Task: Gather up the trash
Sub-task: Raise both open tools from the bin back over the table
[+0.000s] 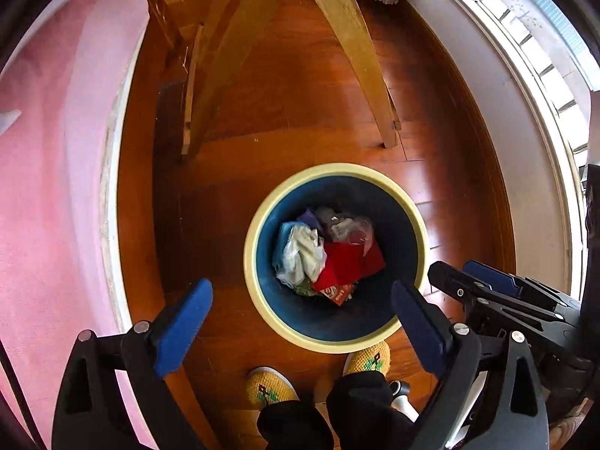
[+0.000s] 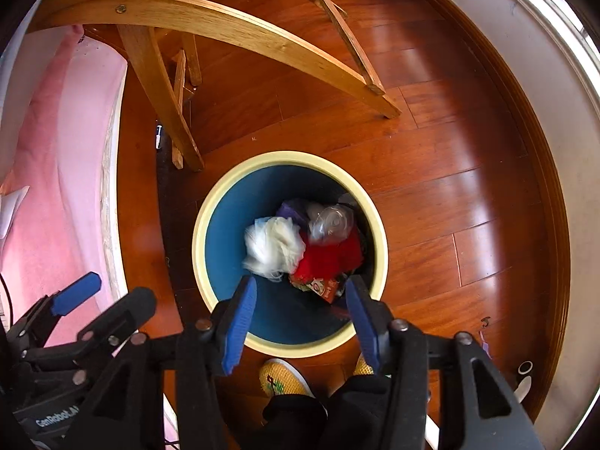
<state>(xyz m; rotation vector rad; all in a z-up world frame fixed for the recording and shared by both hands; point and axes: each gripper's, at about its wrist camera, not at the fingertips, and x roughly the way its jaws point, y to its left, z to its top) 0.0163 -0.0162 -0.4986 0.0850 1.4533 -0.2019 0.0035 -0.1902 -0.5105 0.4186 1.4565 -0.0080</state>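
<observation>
A round bin with a cream rim and blue inside stands on the wooden floor. In it lie a crumpled white plastic bag, a red piece, clear plastic and a printed wrapper. My left gripper hangs over the bin, jaws wide open and empty. My right gripper hangs over it too, open and empty. Each gripper shows in the other's view: the right one at the right edge, the left one at the lower left.
Wooden chair legs stand just beyond the bin. Pink fabric fills the left side. A white wall base curves along the right. A person's feet in yellow knitted slippers stand by the bin's near edge.
</observation>
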